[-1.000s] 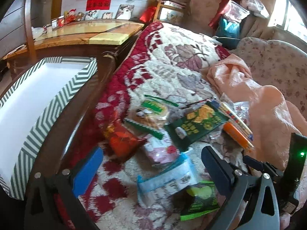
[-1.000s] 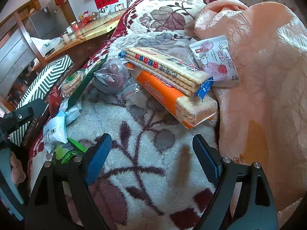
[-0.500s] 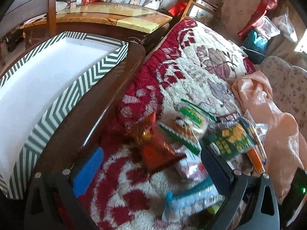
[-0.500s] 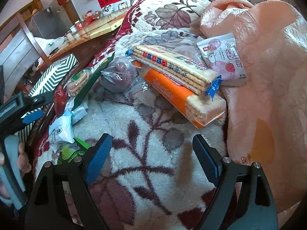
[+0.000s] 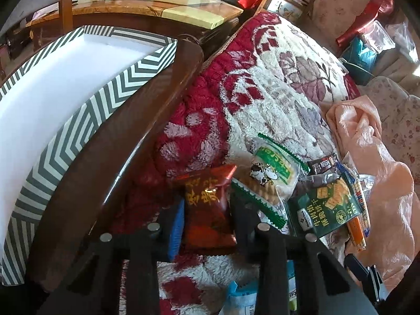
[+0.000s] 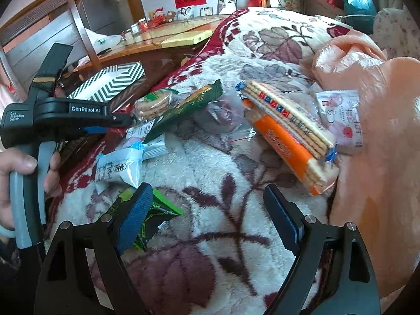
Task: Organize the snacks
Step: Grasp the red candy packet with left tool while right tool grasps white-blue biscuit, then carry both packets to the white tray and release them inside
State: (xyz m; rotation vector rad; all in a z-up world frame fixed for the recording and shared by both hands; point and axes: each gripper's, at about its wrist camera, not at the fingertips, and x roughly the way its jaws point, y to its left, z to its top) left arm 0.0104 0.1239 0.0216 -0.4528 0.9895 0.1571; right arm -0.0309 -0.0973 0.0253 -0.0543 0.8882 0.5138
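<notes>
While its jaws have just been closing, the left claw (image 5: 206, 216) pinches the red snack packet (image 5: 207, 204) on the blanket (image 5: 262, 99), probably bound for the striped box (image 5: 86, 110) alongside. The right claw (image 6: 207, 212) hangs open, holding nothing, over the blanket.

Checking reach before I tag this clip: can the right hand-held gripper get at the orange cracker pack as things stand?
Probably yes. The right hand-held gripper is open over bare blanket, and the orange cracker pack lies just ahead to its right. Only the blue-ended cracker pack resting on top might hamper a clean grip.
</notes>
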